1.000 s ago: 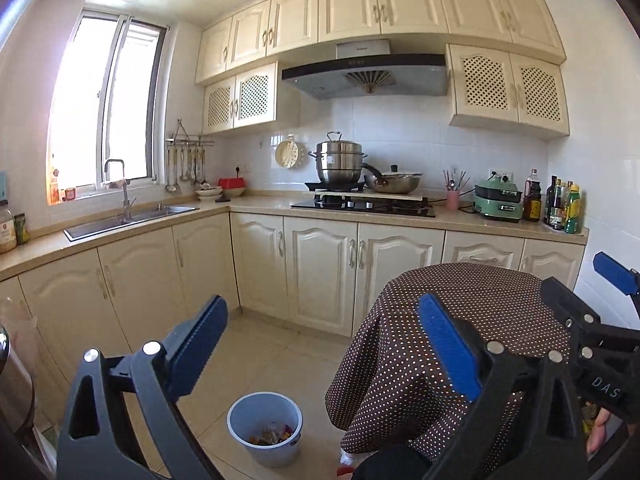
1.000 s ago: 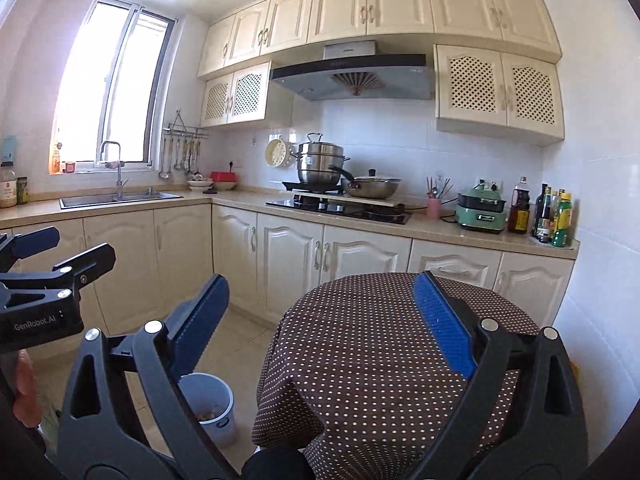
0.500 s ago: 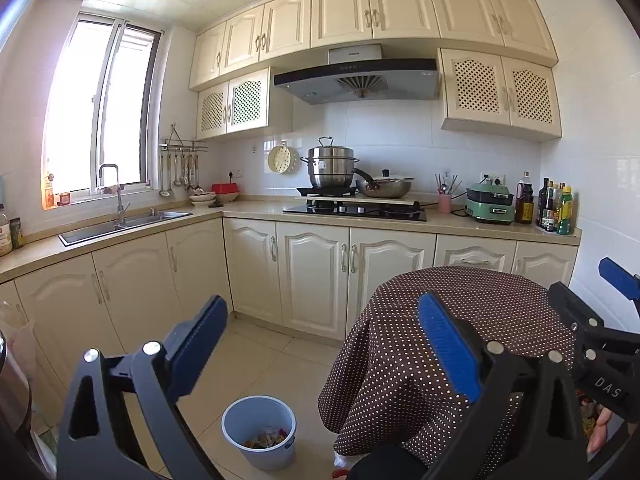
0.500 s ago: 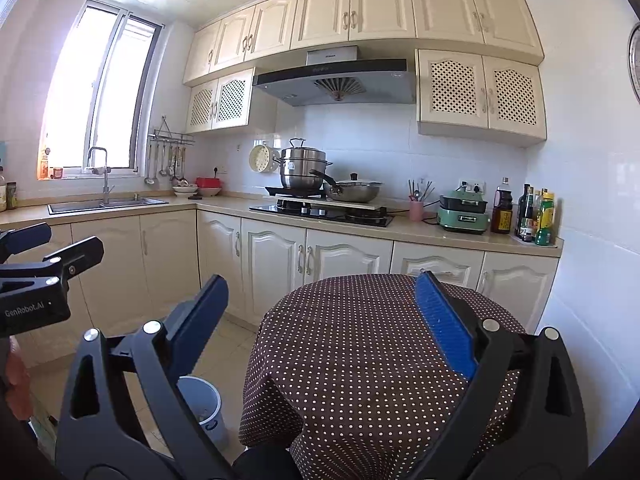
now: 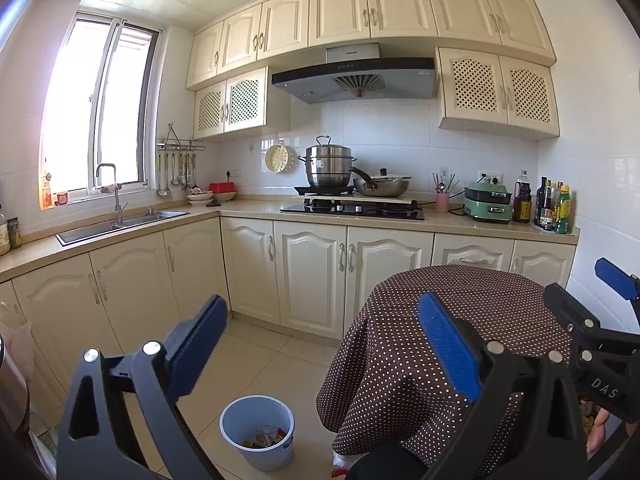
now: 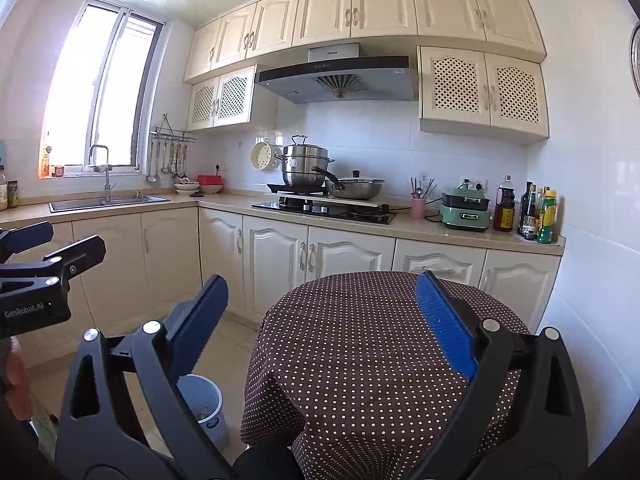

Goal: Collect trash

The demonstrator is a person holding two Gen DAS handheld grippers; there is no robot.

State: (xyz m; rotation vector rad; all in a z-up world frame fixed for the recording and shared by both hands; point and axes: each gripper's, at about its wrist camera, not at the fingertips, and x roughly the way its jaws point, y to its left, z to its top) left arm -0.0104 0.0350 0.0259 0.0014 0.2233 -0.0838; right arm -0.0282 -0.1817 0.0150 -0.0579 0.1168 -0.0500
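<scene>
A light blue trash bin [image 5: 258, 432] stands on the tiled floor left of a round table, with mixed trash [image 5: 264, 438] in its bottom. It also shows in the right wrist view [image 6: 202, 408], partly hidden by a finger. My left gripper [image 5: 320, 312] is open and empty, held high above the bin and the table edge. My right gripper [image 6: 320, 292] is open and empty above the table's brown dotted cloth [image 6: 360, 344]. The tabletop shows no loose trash. Each gripper appears at the edge of the other's view.
Cream cabinets [image 5: 308, 272] line the back and left walls. The counter holds a sink [image 5: 120, 222], a stove with pots [image 5: 352, 184], a green cooker [image 5: 488, 202] and bottles [image 5: 554, 208]. Tiled floor [image 5: 256, 360] lies between cabinets and table.
Both views have tilted and drifted slightly, so the kitchen sits a little differently in frame. Both grippers stay open and empty.
</scene>
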